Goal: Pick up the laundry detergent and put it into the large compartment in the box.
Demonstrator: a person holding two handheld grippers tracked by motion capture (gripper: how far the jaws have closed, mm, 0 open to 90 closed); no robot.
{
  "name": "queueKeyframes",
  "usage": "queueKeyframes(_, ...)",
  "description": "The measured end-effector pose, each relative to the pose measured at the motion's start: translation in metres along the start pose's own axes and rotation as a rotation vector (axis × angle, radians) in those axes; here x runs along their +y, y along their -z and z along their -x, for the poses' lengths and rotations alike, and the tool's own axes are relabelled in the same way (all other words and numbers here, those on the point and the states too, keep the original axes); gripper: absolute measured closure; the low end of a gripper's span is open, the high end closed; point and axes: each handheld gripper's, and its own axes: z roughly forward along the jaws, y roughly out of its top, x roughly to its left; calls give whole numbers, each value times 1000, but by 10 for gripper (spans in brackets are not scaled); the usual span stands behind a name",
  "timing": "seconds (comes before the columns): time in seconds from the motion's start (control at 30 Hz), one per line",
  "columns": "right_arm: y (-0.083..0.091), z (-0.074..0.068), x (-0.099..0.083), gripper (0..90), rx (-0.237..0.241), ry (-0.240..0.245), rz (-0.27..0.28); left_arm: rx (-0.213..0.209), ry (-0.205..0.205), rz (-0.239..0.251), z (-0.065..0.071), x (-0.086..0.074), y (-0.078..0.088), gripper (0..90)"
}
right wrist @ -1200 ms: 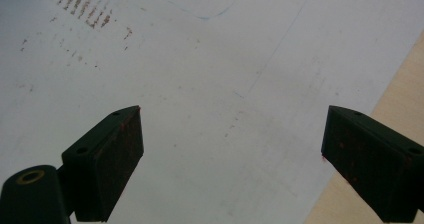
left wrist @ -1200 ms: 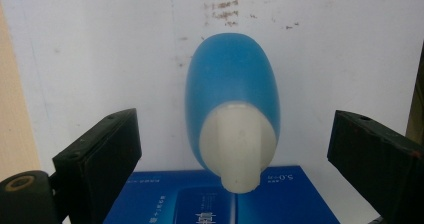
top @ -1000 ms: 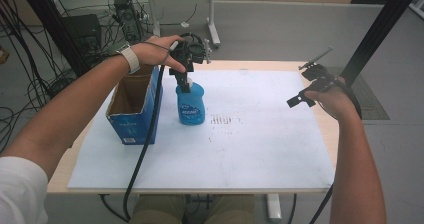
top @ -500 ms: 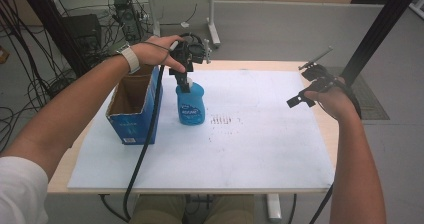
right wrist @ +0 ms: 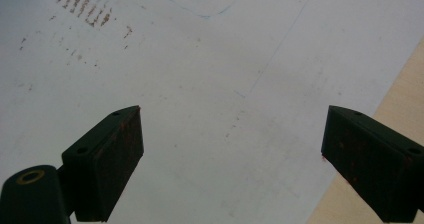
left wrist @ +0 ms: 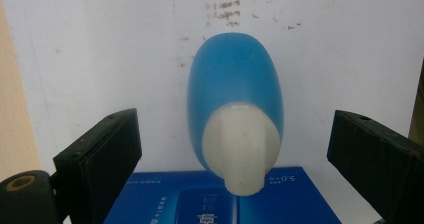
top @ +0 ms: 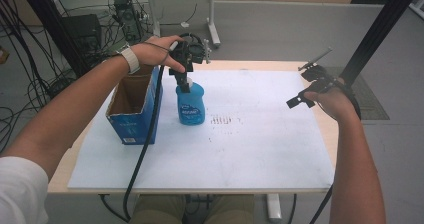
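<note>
No real change over the last second, seen from above: same place for both hands, same place for the bottle (top: 190, 104). Standing upright on the white surface (top: 260, 149), at about 10 o'clock from its middle, just beside the open box (top: 132, 106), at the box's 3 o'clock. Directly above the bottle's pale cap (left wrist: 242, 149), the left claw (top: 185, 86), spread wide, one jaw at each side of the cap and touching neither. Far off at 3 o'clock, near the edge, the right claw (top: 305, 91), also spread wide and holding nothing. Probably a pause just before the grip: still needed, a closing on the cap or neck, then a lift toward the box.
</note>
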Motion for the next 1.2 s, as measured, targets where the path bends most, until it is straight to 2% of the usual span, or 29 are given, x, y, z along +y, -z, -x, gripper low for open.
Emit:
queueKeyframes(0.5, -2, 0, -1, 96, 2, -2, -3, -5, -9, -7, 1, 2, -12, 75)
queueKeyframes(1.2, -4, 1, -5, 96, 4, -7, 0, 21, -18, -31, 7, 8, -30, 77)
